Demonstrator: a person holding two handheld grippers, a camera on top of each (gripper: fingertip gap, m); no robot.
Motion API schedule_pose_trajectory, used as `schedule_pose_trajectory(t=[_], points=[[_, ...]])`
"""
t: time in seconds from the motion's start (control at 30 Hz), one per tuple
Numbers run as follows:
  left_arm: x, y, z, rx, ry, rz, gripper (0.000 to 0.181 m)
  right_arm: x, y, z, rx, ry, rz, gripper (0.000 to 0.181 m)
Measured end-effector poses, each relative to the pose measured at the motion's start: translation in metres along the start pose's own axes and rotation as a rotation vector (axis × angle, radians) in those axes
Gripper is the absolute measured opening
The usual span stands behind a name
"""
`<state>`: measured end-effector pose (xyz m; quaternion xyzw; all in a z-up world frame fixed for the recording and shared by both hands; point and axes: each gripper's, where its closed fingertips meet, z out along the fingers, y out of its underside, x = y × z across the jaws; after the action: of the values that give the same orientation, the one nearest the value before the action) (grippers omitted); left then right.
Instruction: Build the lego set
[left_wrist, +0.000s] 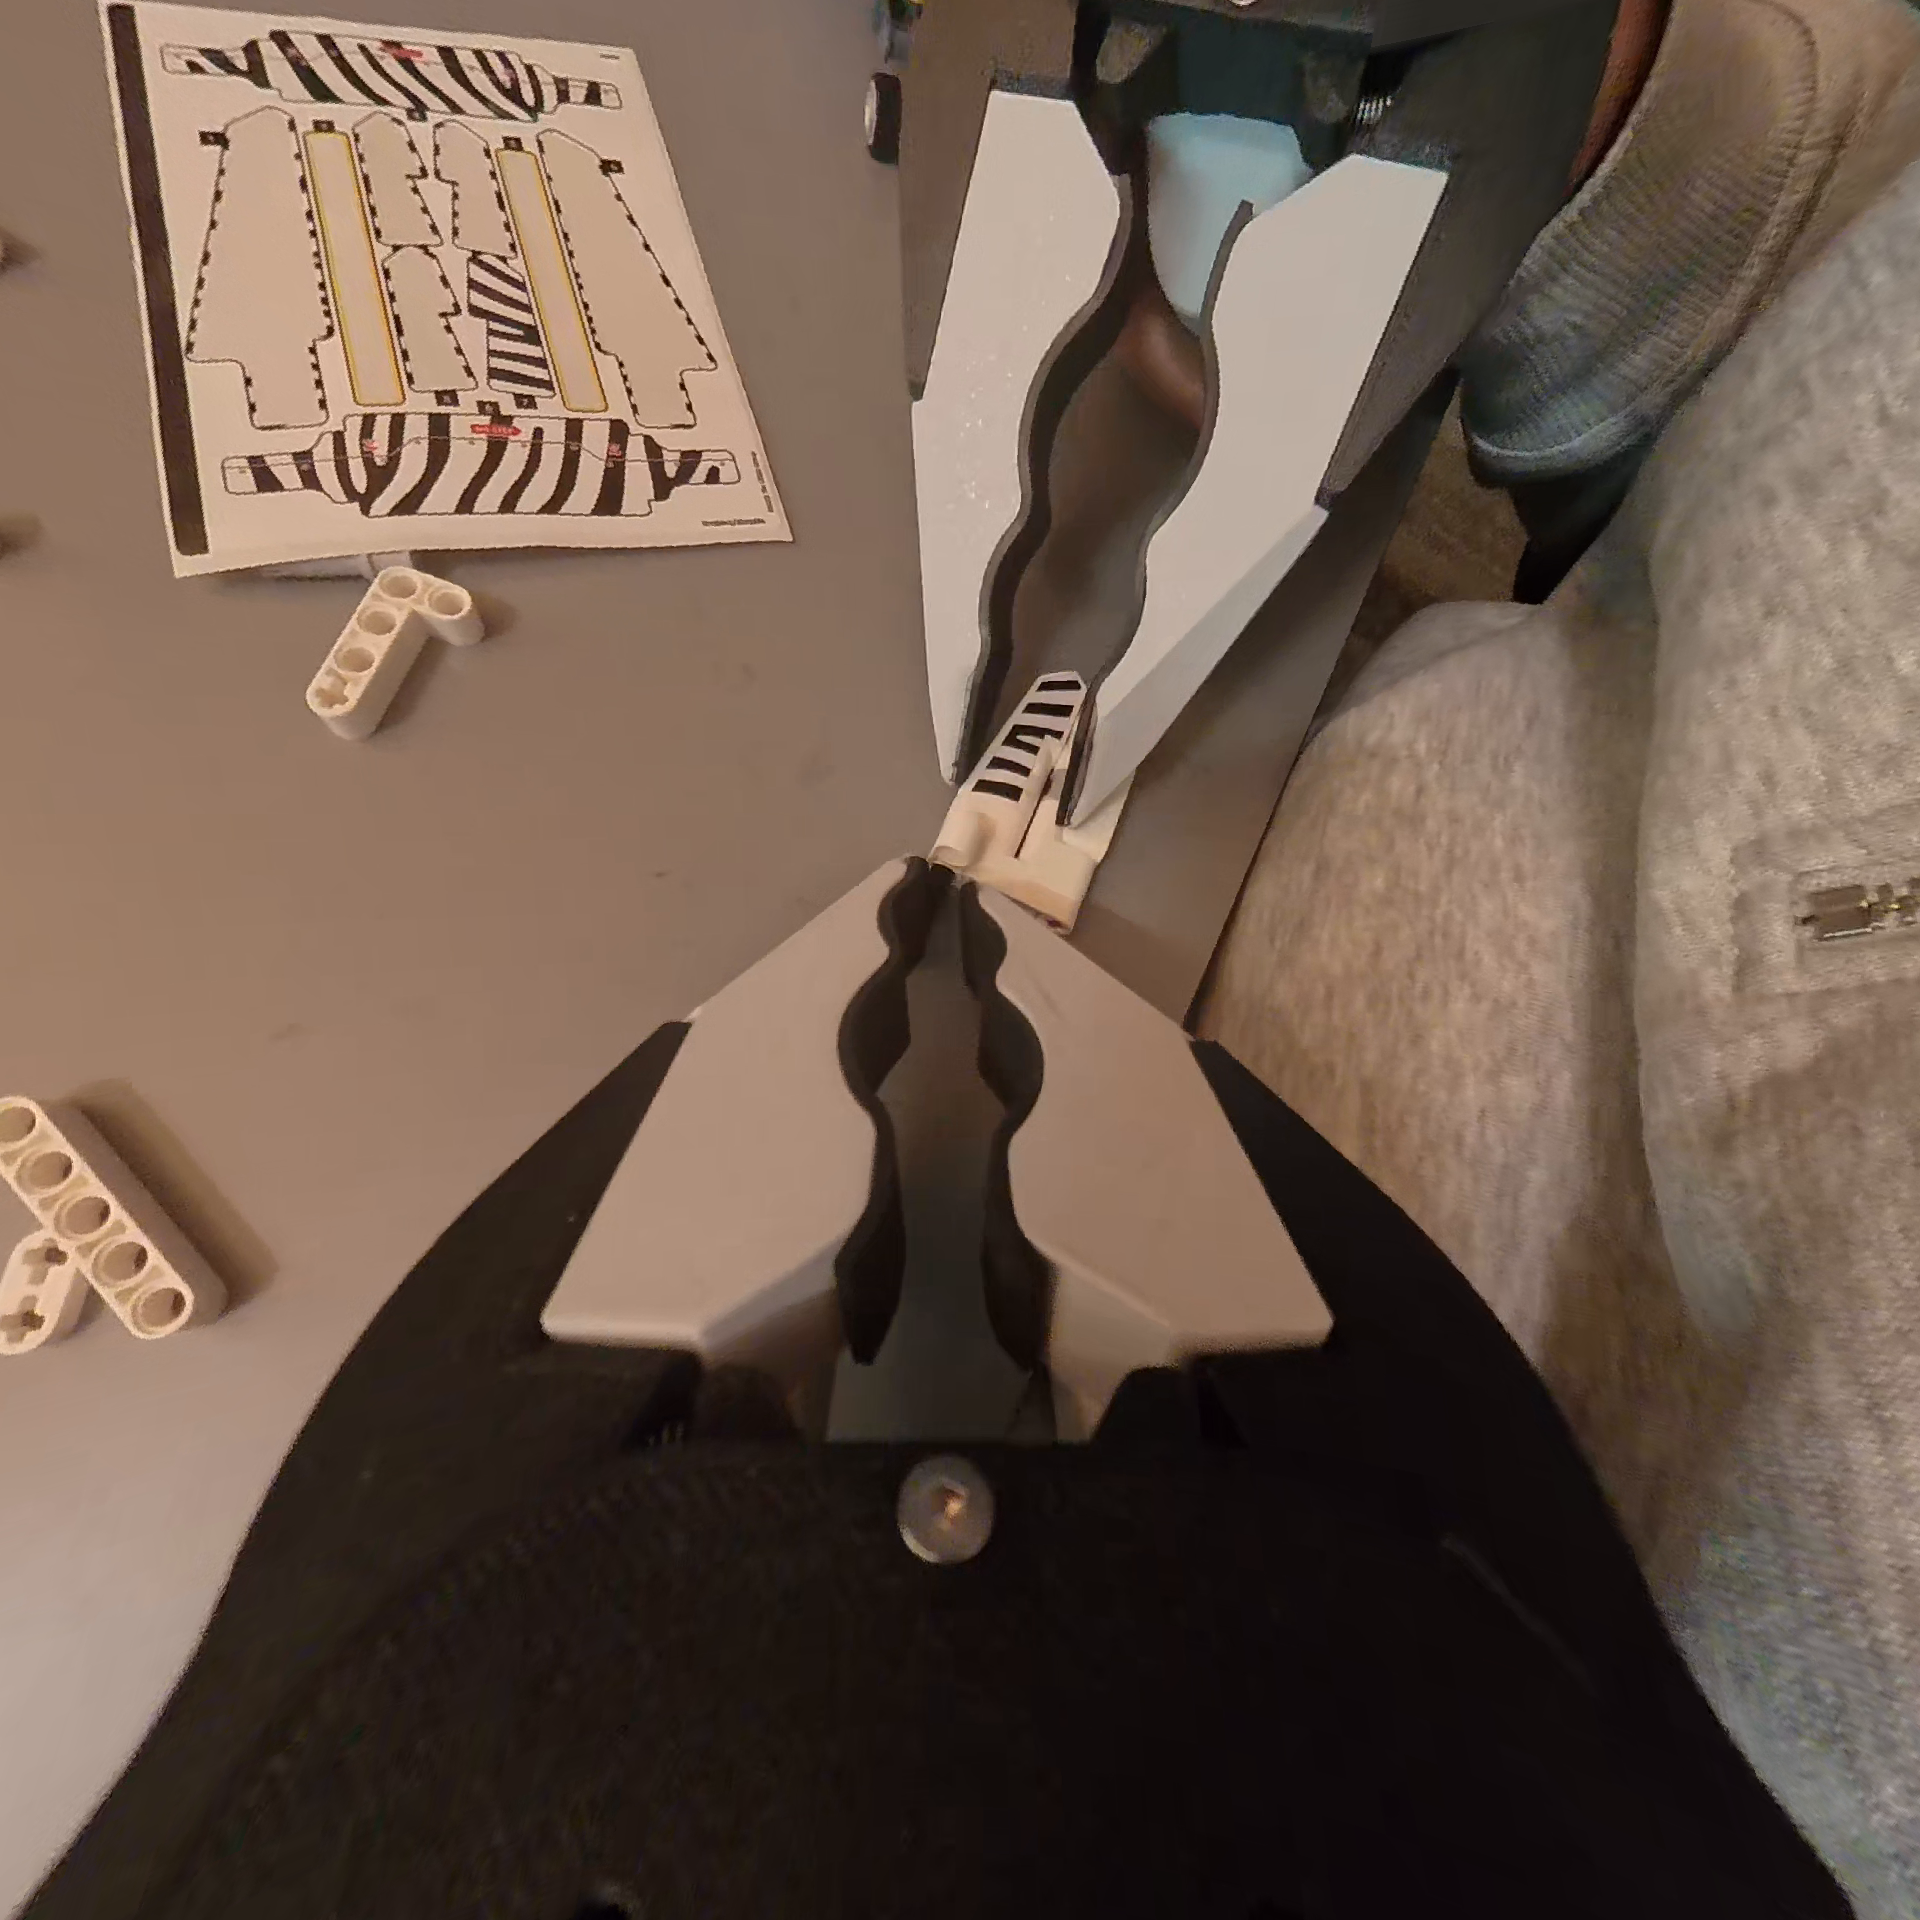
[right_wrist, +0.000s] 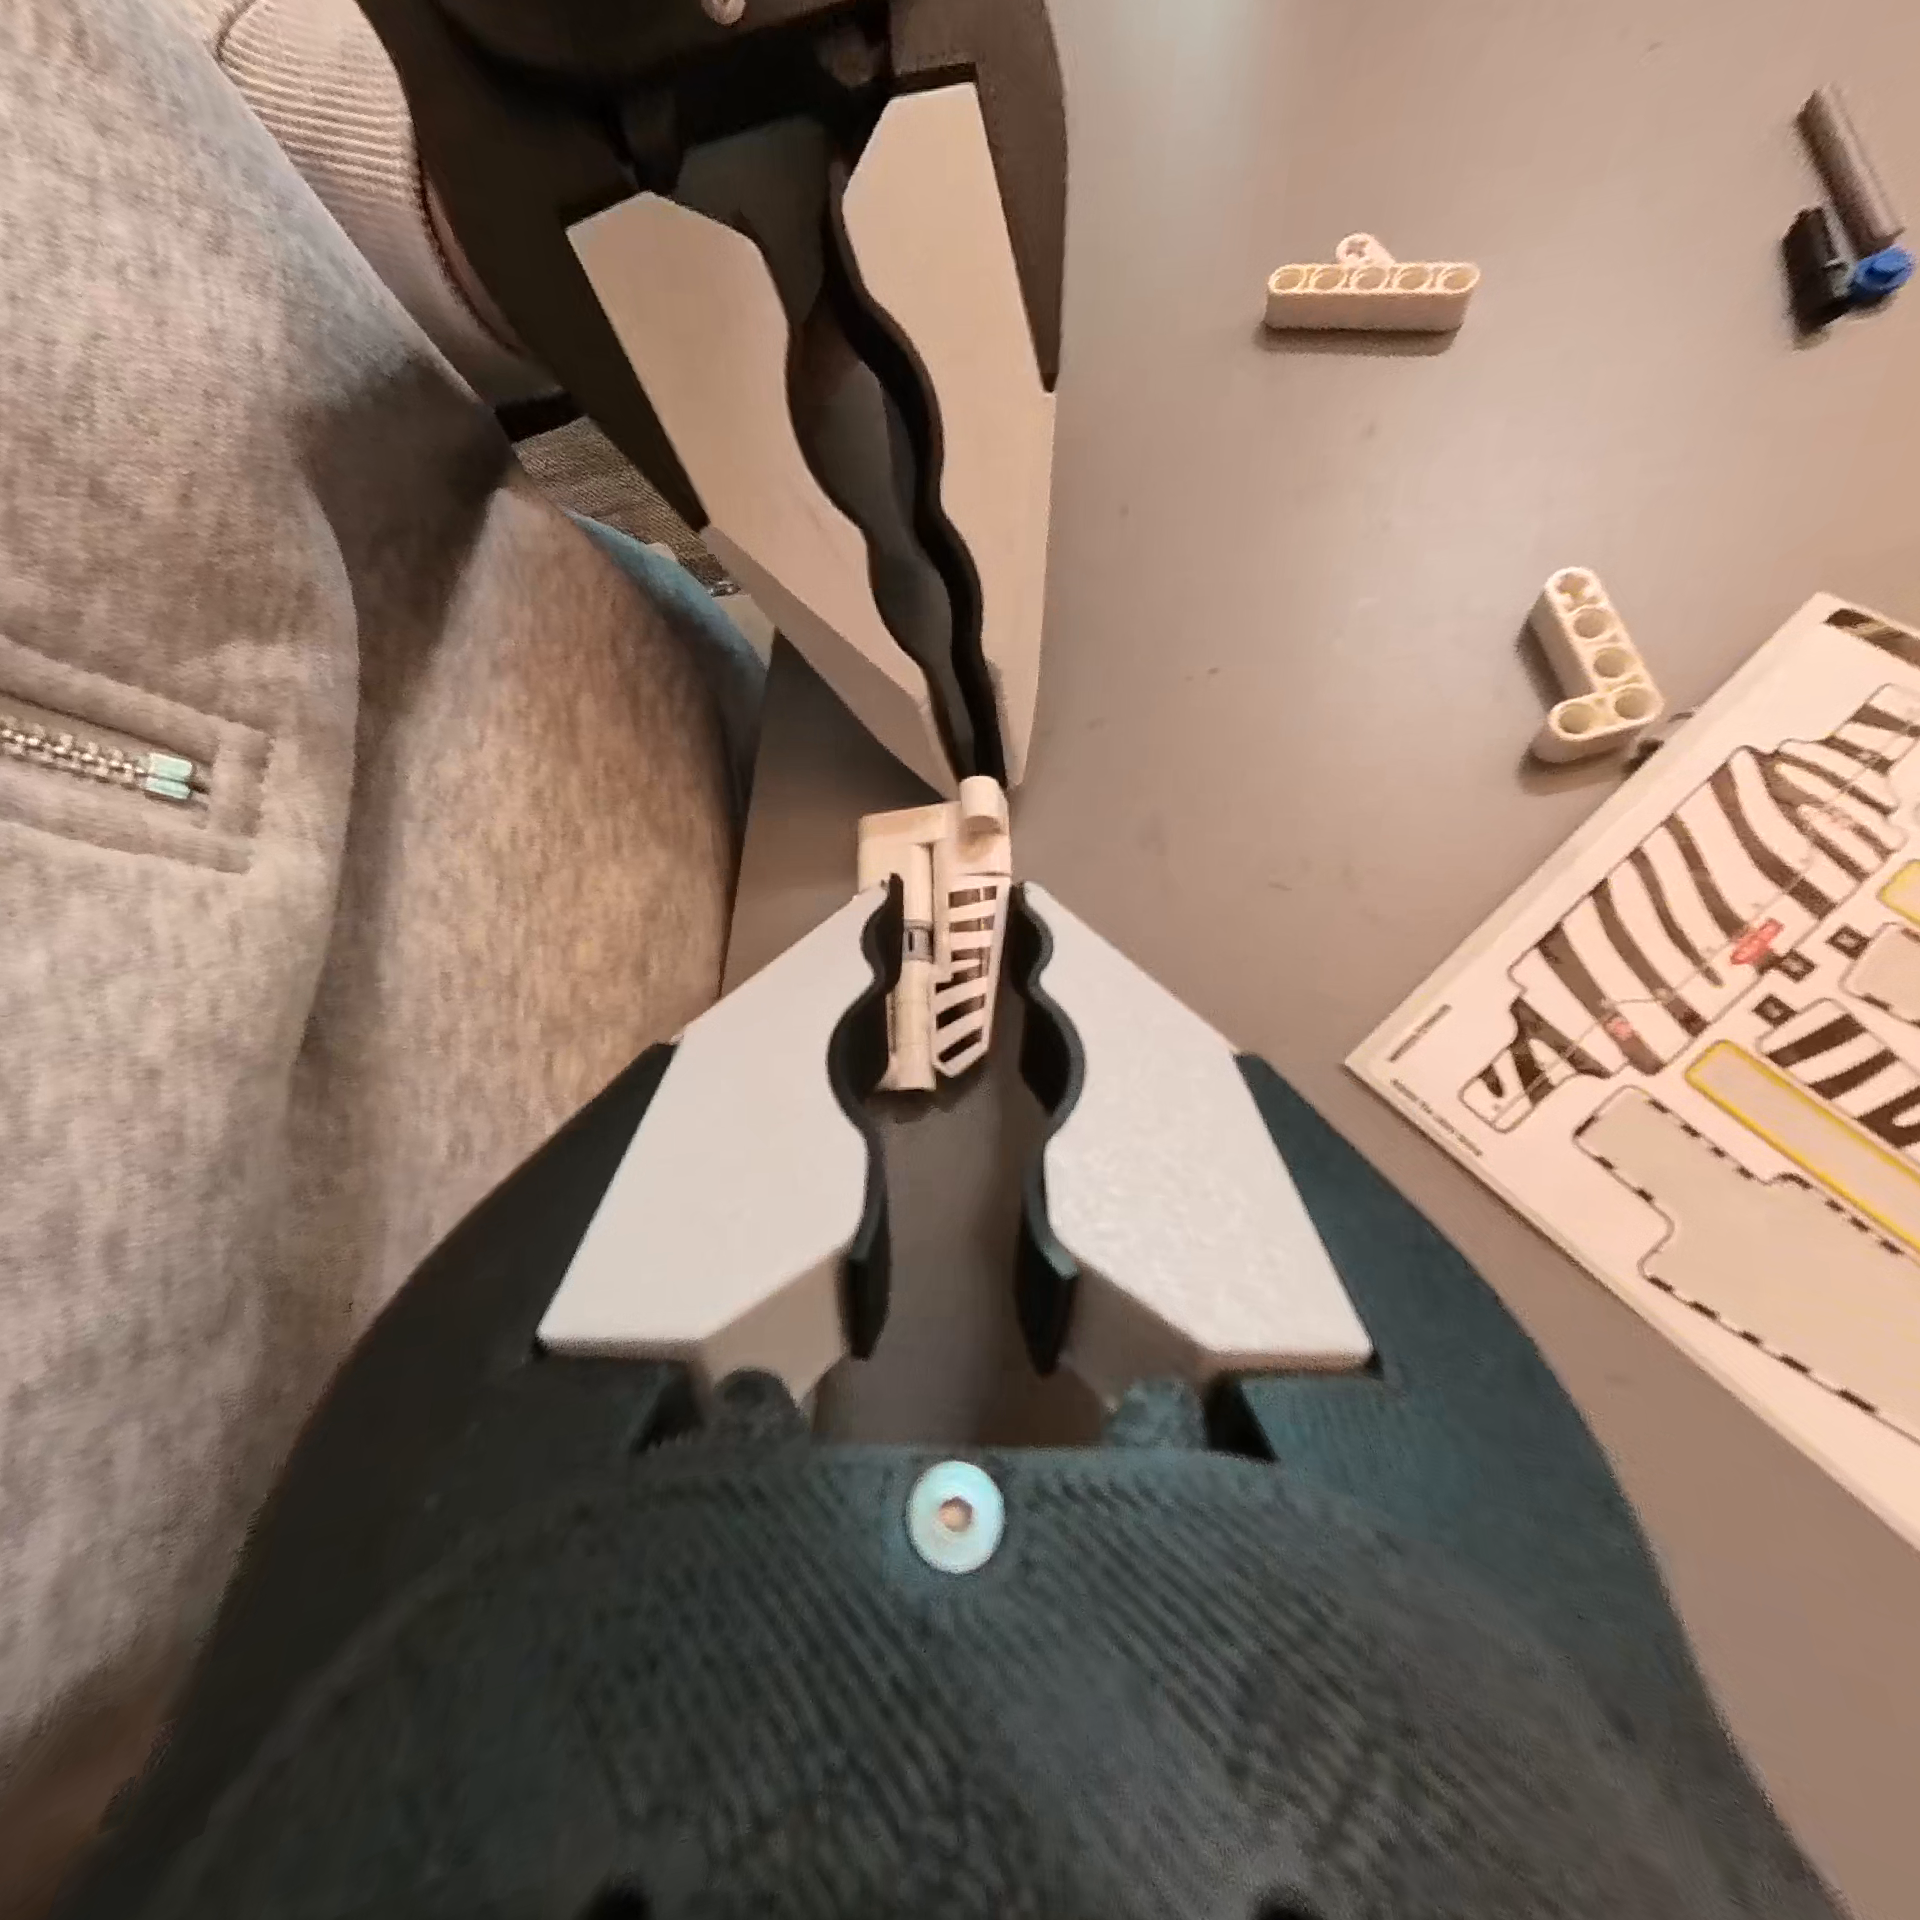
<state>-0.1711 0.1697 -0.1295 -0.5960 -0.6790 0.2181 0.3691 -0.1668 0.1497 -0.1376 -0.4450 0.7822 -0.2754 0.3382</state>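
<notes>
A small white Lego panel piece with a zebra-stripe sticker (left_wrist: 1023, 743) hangs between both grippers above the grey table's front edge. My right gripper (right_wrist: 951, 894) is shut on its striped body (right_wrist: 961, 977); in the left wrist view the right gripper (left_wrist: 1023, 795) comes down from the top. My left gripper (left_wrist: 935, 878) is pinched on the piece's small white peg end (left_wrist: 961, 842); in the right wrist view the left gripper (right_wrist: 985, 784) meets the peg (right_wrist: 982, 805) from above. The two grippers point tip to tip.
A sticker sheet (left_wrist: 447, 281) with zebra patterns lies on the table (left_wrist: 520, 883). Near it lie an L-shaped white beam (left_wrist: 390, 644), a straight white beam (left_wrist: 94, 1216) and a dark grey pin with a blue end (right_wrist: 1849, 208). A person's grey sweater (left_wrist: 1558, 1143) borders the table edge.
</notes>
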Motion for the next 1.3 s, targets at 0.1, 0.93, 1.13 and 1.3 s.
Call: schedule_pose_trajectory(t=[0.1,0.93,1.13,1.3], points=[[0.000,0.002,-0.001,-0.008,0.004,-0.004,0.017,-0.004,0.002,-0.003,0.003,0.002,0.014,0.019],[0.002,-0.009,0.003,0.037,0.217,-0.405,0.008,-0.023,0.011,-0.019,0.004,0.055,-0.078,0.018],[0.000,-0.011,0.005,0.074,0.198,-0.463,0.007,-0.023,0.011,-0.020,0.005,0.091,-0.150,0.017],[-0.003,-0.013,0.004,0.115,0.172,-0.461,0.002,-0.020,0.011,-0.021,0.006,0.136,-0.192,0.011]])
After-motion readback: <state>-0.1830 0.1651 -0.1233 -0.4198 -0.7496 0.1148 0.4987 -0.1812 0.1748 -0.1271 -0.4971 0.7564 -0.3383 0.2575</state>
